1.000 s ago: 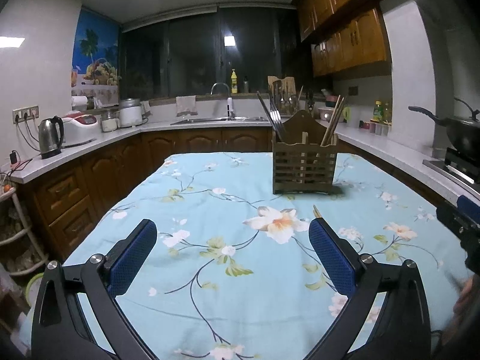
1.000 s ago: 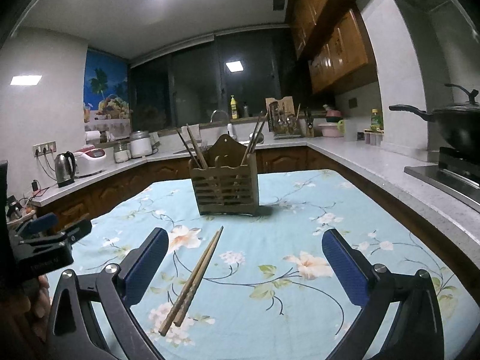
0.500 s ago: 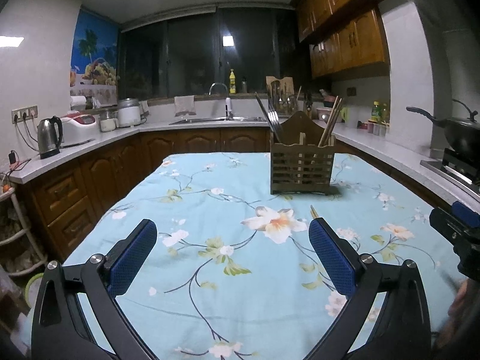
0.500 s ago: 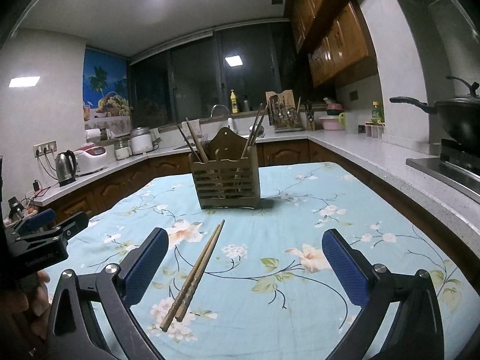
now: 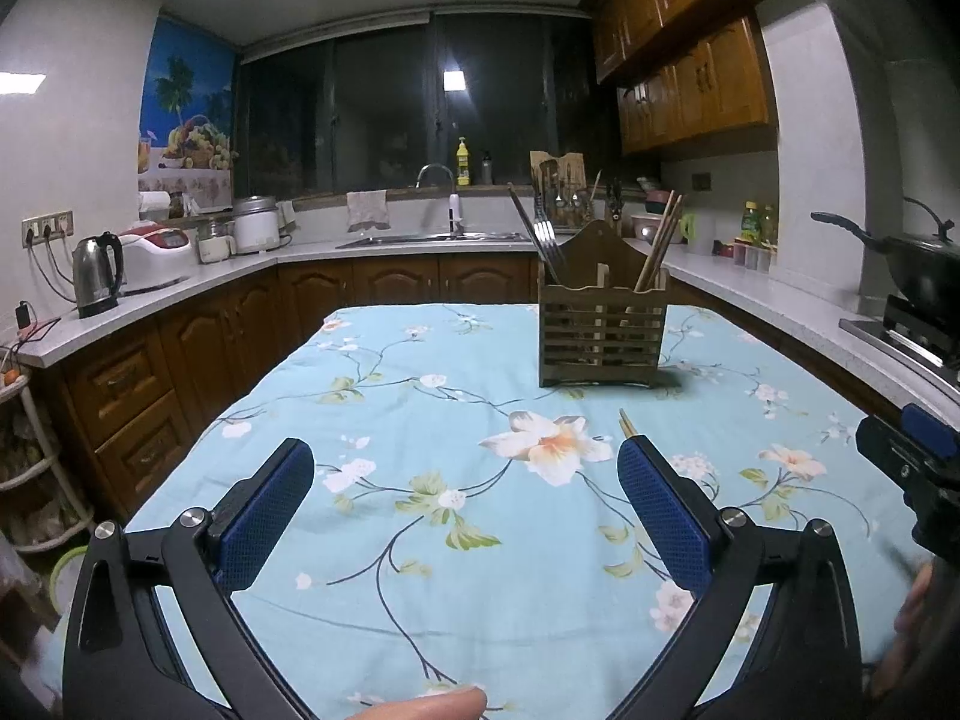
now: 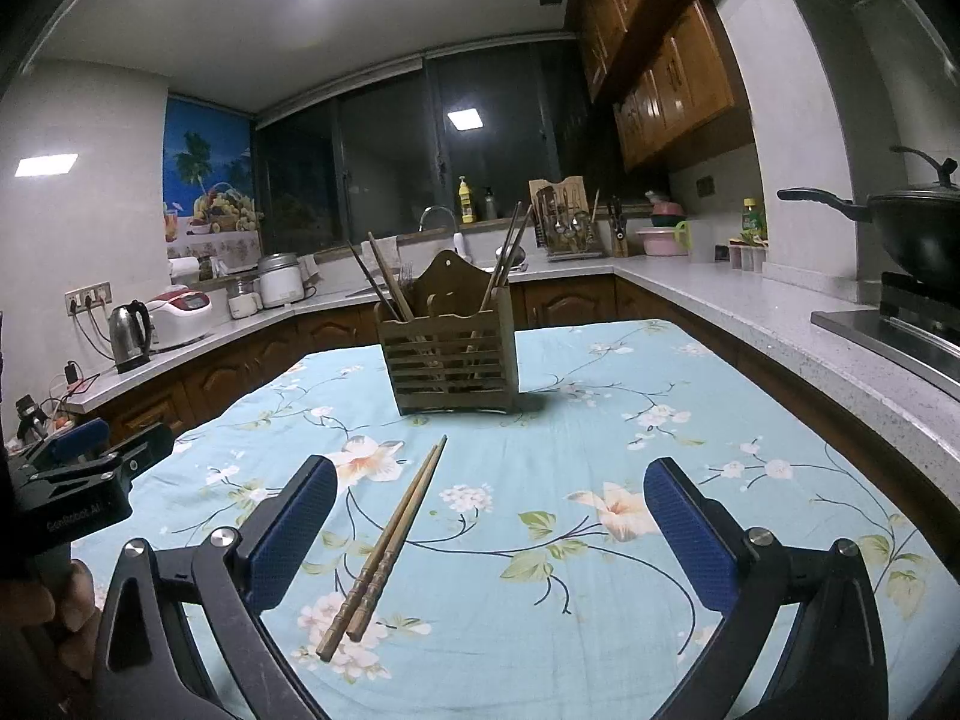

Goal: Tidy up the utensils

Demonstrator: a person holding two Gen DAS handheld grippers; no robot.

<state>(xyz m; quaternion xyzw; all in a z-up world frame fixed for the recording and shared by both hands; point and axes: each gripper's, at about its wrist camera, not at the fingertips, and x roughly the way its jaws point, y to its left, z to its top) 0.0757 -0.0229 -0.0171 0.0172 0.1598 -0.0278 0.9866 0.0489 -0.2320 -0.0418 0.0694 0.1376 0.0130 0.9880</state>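
Both grippers spread, empty: right (image 6: 489, 516), left (image 5: 465, 501). Chopsticks (image 6: 387, 546) lie paired on cloth (image 6: 600, 420), just inside right's left finger, short of holder (image 6: 450, 360). Centre, pinch mid-shaft both together, lift level

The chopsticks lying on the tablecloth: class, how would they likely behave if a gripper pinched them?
The chopsticks look like stiff wood, so probably rigid and light. Being a loose pair of thin, rounded sticks, they may roll or split apart. Lying flat on the soft tablecloth, they could be awkward to get under.
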